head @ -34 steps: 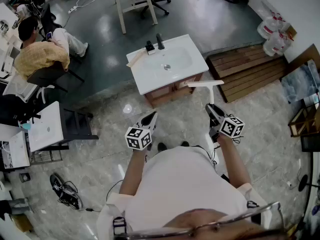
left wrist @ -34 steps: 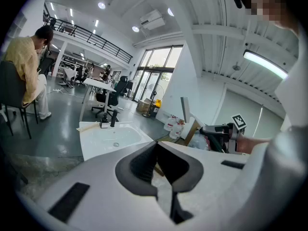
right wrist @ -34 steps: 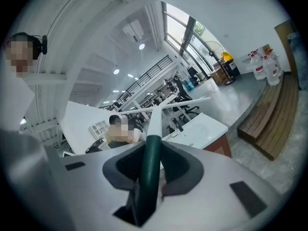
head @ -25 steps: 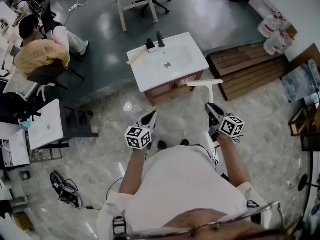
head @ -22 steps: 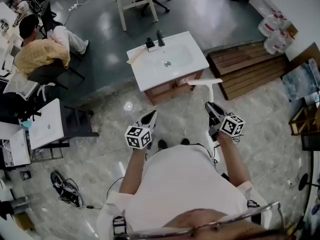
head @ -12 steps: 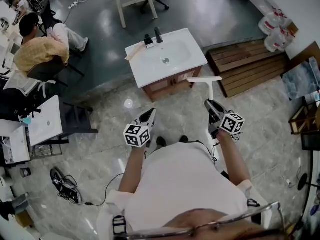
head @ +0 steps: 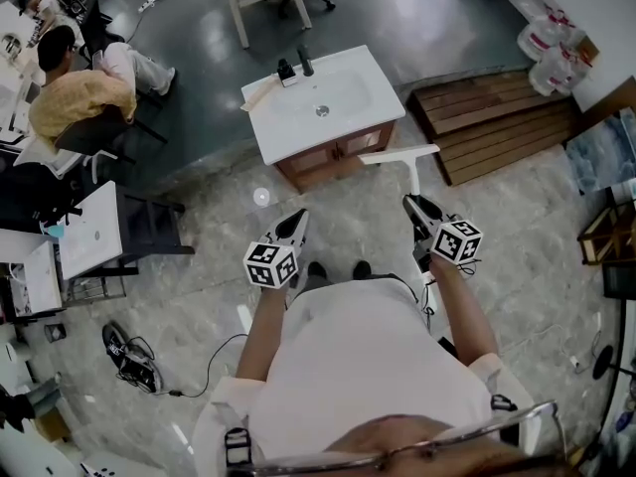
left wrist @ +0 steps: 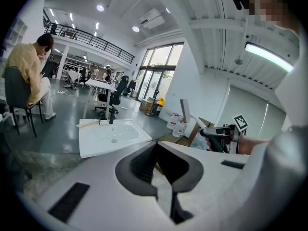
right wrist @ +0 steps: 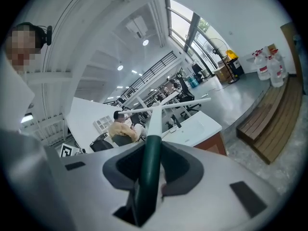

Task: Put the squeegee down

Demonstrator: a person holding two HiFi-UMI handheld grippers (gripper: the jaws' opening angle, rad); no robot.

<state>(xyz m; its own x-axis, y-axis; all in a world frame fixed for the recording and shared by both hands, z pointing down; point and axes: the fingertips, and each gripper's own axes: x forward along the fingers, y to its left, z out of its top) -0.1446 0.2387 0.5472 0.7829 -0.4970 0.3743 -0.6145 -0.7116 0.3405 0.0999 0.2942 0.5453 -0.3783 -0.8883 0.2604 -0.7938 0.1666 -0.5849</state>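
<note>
Fingers (left wrist: 91, 182) on my left gripper (left wrist: 156, 146) are smooth pale grey plastic with dark ribbed pads. The tips are together with nothing in them, so that one's empty. Its marker cube (head: 270, 264) is all black and white squares.

Way over at about 10 o'clock a person in a yellow shirt (head: 75, 97) sits on a dark chair.

Straight out at 12 o'clock is a sink (head: 320, 102): a glossy white rectangular top with a rounded basin, a black faucet (head: 305, 63) at the back edge and a reddish wooden cabinet (head: 333, 159) under it. It stands where the dark shiny floor meets the marble-look tiles (head: 199, 296) I'm on.

My right gripper (head: 409, 202) is clamped on the squeegee (head: 407, 172). In the right gripper view the pads squeeze its round dark green grip (right wrist: 147, 172) from both sides. From there the squeegee runs out toward 12 o'clock, goes white and flares into a long thin straight blade (right wrist: 166, 105), a T shape. It's up in the air, with the blade near the cabinet's front right corner, as far as I can tell not touching it.

At around 2 o'clock there's a slatted wooden platform (head: 497, 117) of brown planks, with white plastic jugs (head: 552, 53) behind it.
</note>
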